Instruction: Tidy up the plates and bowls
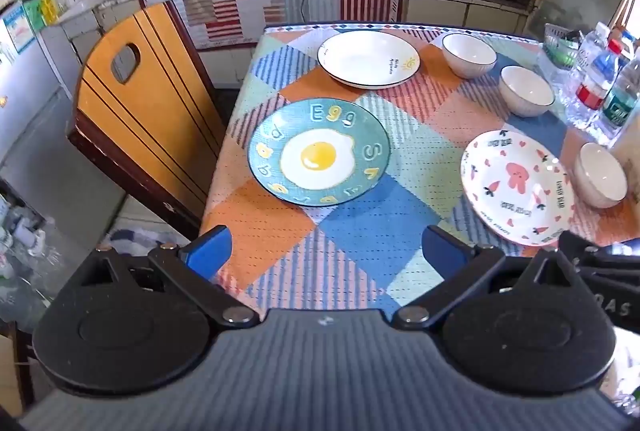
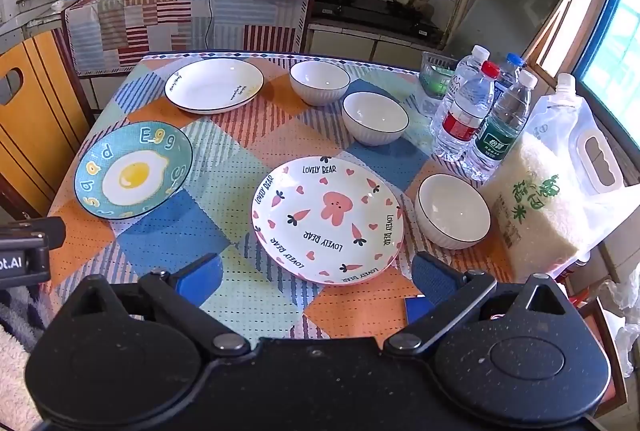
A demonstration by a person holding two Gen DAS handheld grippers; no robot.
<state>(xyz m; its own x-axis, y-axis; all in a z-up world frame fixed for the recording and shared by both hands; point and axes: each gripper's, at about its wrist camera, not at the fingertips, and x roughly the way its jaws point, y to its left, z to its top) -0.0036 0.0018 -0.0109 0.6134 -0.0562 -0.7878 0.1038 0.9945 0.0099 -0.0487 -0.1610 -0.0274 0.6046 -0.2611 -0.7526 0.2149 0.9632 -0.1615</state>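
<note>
Pink plate (image 2: 326,219) is lying straight ahead of the right tongs (image 2: 316,281), closest to them. Both tongs, left (image 1: 326,251) too, are gaping apart, holding nothing.

On the table there are 3 plates: 1 white plate (image 2: 215,85) at upper left of the right wrist frame, 1 teal egg plate (image 2: 133,173) at left, and 1 pink bear plate (image 2: 326,220) at center. There are 3 white bowls (image 2: 319,82) (image 2: 375,117) (image 2: 453,211) running from upper center toward the right. At right stand 4 water bottles (image 2: 466,113) and 1 bag of rice (image 2: 534,207).
</note>
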